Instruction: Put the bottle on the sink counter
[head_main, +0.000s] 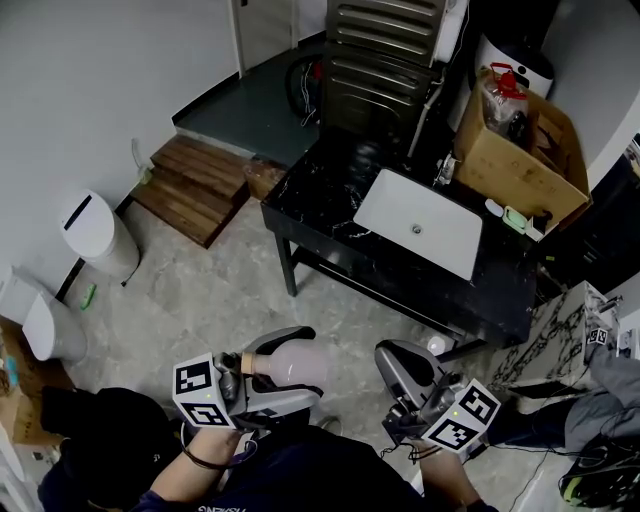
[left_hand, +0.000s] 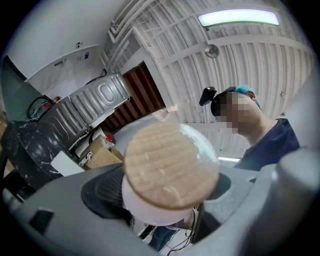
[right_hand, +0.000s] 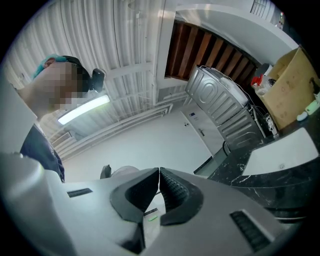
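**Left gripper carries bottle, counter yet to be reached**

Left gripper (head_main: 283, 372), low and near in the head view, is clamped on a pale bottle (head_main: 300, 362). The bottle lies on its side with its wooden cap (left_hand: 170, 167) turned back toward the holder. The right gripper (head_main: 398, 362) hovers alongside with its jaws pressed together on nothing. The black sink counter (head_main: 330, 215) stands well apart at the far side, and its white basin (head_main: 420, 225) and a cardboard box (head_main: 510, 160) take up much of the top. The likely risks are these: the rounded body could twist or slip in the jaws when tipped upright, and a release too near the basin's edge could topple the bottle in.
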